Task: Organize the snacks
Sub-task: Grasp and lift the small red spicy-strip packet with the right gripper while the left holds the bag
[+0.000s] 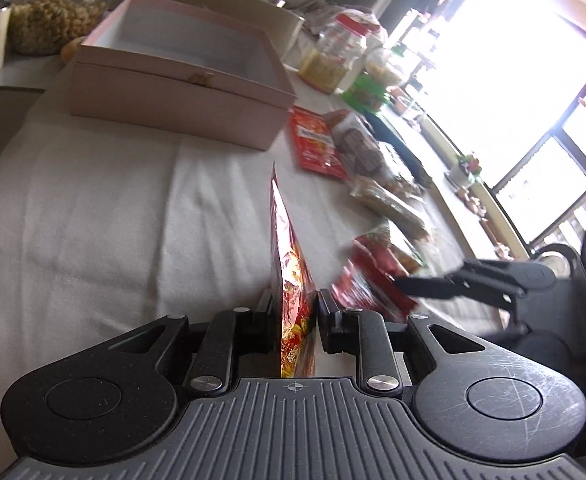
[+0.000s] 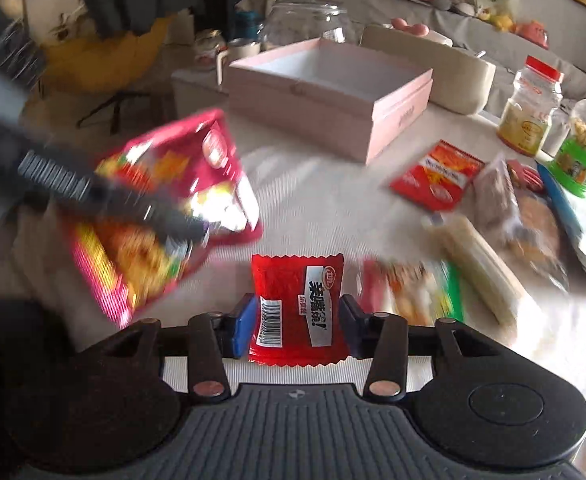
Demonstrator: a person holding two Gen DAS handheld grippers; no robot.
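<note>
My left gripper point(image 1: 294, 305) is shut on a large red snack bag point(image 1: 289, 264), held edge-on above the white tablecloth; the same bag shows blurred in the right wrist view point(image 2: 165, 200), with the left gripper point(image 2: 192, 229) across it. My right gripper point(image 2: 296, 320) is shut on a small red snack packet point(image 2: 297, 308) with a barcode, held above the cloth. It also shows in the left wrist view point(image 1: 403, 282) on the red packet point(image 1: 369, 284). An open, empty pink box point(image 1: 181, 80) point(image 2: 325, 92) sits farther back on the table.
Loose snacks lie at the right: a red packet point(image 2: 437, 176), wrapped biscuits point(image 2: 521, 212), a long pale pack point(image 2: 481, 256), a red-green pack point(image 2: 413, 292). Jars point(image 2: 533, 104) point(image 2: 585, 144) stand behind. A cream container point(image 2: 453, 68) and a glass jar point(image 2: 309, 20) are behind the box.
</note>
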